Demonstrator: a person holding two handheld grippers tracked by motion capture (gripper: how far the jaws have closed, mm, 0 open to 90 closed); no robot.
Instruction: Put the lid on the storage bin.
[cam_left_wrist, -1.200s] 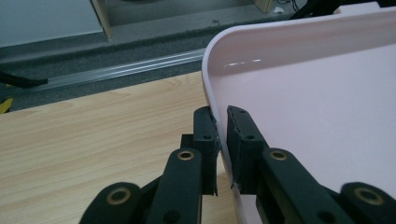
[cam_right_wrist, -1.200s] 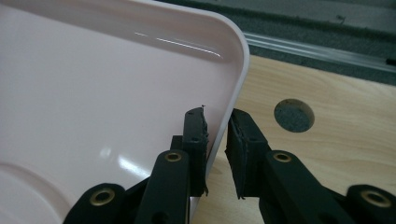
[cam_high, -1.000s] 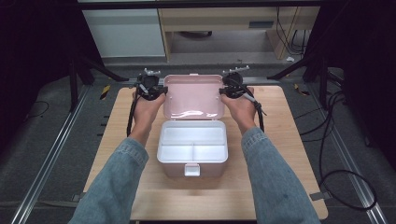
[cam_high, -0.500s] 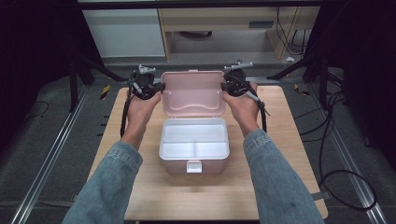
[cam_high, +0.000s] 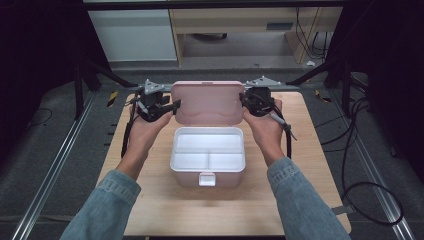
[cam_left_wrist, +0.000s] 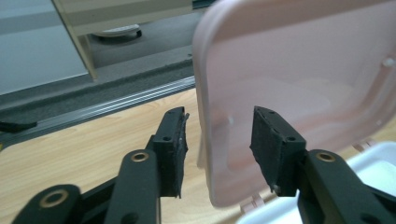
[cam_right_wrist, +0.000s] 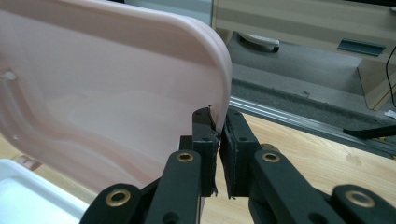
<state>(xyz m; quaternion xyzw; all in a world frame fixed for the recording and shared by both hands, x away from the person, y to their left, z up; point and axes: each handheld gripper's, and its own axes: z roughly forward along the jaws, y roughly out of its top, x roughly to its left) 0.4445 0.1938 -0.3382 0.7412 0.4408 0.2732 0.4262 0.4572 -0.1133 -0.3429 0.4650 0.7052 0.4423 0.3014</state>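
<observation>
A pink box (cam_high: 173, 161) with a white divided inside stands in the middle of the wooden table (cam_high: 150, 205). Its pink lid (cam_high: 207, 102) is raised on the far side. My left gripper (cam_high: 175, 106) is at the lid's left edge. Its jaws have just been opening and now stand apart, with the lid's (cam_left_wrist: 299, 70) edge between them and not pressed; this is clear at the left gripper (cam_left_wrist: 217, 135). My right gripper (cam_high: 243, 100) is at the lid's right edge. In its own view, the right gripper (cam_right_wrist: 218, 126) is shut on the rim of the lid (cam_right_wrist: 102, 93).
Bare wood lies in front of the box and on both sides of it. Metal rails (cam_high: 60, 160) run along the table's left and right. Cables (cam_high: 360, 165) loop on the floor at the right. A low cabinet (cam_high: 235, 25) stands beyond the far edge.
The left jaws, closed on the lid's edge before, have come apart. Both hands have shifted slightly along with the raised lid. The right jaws still pinch the lid.
</observation>
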